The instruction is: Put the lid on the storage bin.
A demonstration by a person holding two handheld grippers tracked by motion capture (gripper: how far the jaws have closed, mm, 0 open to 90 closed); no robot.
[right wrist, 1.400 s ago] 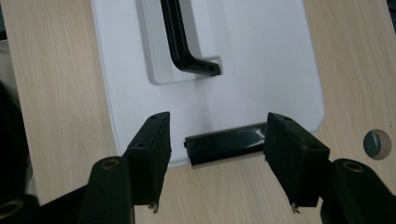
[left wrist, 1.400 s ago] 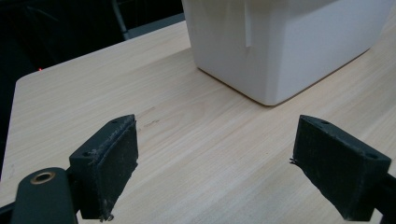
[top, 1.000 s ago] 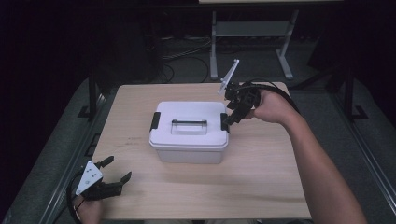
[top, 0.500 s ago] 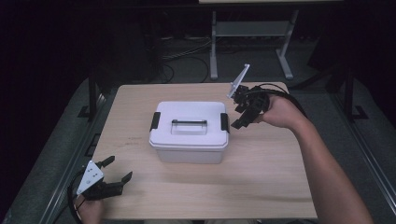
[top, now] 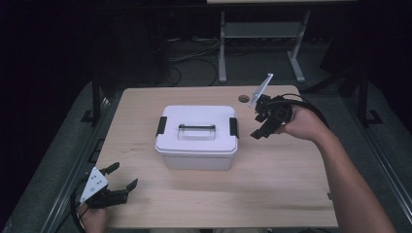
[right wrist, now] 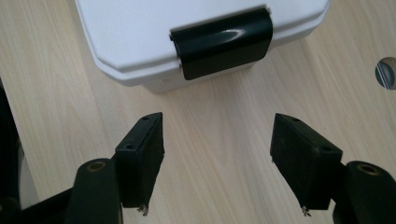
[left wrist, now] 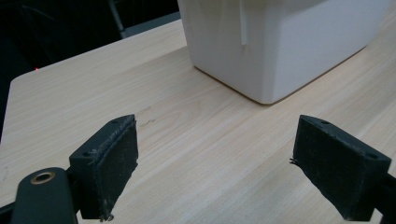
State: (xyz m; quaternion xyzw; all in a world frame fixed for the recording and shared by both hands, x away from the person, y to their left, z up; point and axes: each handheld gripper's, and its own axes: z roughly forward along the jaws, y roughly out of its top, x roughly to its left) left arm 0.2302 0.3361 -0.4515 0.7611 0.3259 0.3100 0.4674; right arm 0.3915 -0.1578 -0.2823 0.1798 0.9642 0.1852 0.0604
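White box [top: 197, 137] is set at middle of frame, lid on, black clip [right wrist: 222, 41] shut. Right gripper [top: 259, 127] is held beside clip, jaws apart and just widened, nothing between, maybe to unclip. Left gripper [top: 119, 177] is kept lower left, jaws apart, empty.

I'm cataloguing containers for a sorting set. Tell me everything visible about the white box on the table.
The white box looks like smooth plastic: a rectangular tub with rounded corners under a flat, closed lid. A black latch sits at each short end, and a handle lies folded flat in a recess in the lid. It stands upright near the middle of the wooden table. Nothing touches it but the table; both tools are apart from it.
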